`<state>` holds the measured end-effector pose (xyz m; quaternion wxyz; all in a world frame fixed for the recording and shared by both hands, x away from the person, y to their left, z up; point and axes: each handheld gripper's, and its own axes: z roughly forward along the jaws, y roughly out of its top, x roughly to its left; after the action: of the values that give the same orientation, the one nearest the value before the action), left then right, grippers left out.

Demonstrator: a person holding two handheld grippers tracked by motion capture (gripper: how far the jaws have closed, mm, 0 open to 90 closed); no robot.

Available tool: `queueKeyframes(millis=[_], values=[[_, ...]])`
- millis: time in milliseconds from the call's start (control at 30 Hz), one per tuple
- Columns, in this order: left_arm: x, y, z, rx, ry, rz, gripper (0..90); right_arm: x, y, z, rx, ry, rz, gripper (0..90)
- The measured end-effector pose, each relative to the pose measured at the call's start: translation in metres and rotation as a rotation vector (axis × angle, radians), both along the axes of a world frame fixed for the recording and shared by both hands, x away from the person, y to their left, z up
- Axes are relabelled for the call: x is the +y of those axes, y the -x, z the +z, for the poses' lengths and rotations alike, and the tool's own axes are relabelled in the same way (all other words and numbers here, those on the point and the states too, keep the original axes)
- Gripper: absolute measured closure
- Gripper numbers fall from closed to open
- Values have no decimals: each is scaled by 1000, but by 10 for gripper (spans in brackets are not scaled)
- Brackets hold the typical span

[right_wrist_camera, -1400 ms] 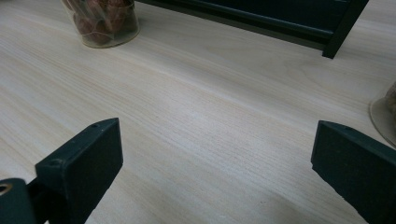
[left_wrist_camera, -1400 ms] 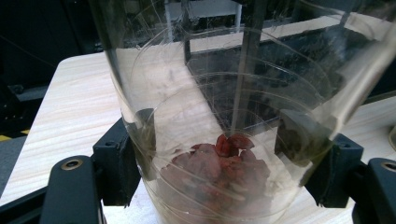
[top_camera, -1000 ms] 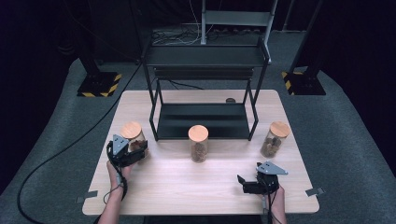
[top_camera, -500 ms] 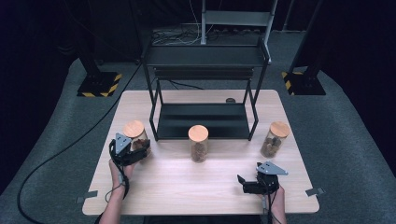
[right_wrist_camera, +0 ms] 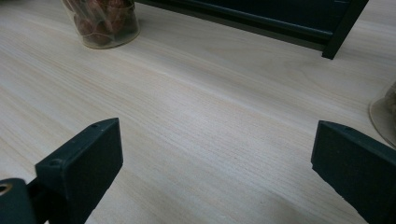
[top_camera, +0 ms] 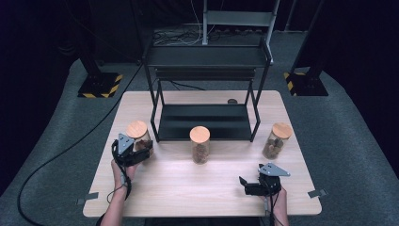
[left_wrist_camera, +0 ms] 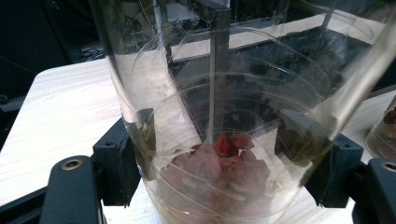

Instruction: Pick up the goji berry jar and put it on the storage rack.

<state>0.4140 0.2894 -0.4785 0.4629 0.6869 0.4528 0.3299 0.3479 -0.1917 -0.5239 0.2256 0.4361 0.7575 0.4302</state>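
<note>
The left gripper (left_wrist_camera: 224,158) has its 2 black jaws pressed against opposite sides of a clear glass jar (left_wrist_camera: 224,140), gripping it low on the wall. Inside the jar lies a small heap of reddish-brown pieces (left_wrist_camera: 219,168), possibly dried fruit, though the glare on the glass makes that hard to tell. In the high view this jar (top_camera: 139,137) has a round wooden lid and sits at the left of the wooden table (top_camera: 197,193), just beside the front left leg of the black metal shelf rack (top_camera: 204,94).

The right gripper (right_wrist_camera: 219,172) has its jaws wide apart with nothing between them, low over bare tabletop. In the high view it (top_camera: 245,184) is at the table's near right.

2 more lidded jars are there: 1 at the centre (top_camera: 200,144), 1 at the right (top_camera: 276,140).
</note>
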Motion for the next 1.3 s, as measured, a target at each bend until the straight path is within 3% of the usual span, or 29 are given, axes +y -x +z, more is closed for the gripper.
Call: queueKeyframes(millis=[1300], values=[[-16, -6, 1, 4, -7, -41, 246, 0, 0, 0, -4, -3, 0, 14]])
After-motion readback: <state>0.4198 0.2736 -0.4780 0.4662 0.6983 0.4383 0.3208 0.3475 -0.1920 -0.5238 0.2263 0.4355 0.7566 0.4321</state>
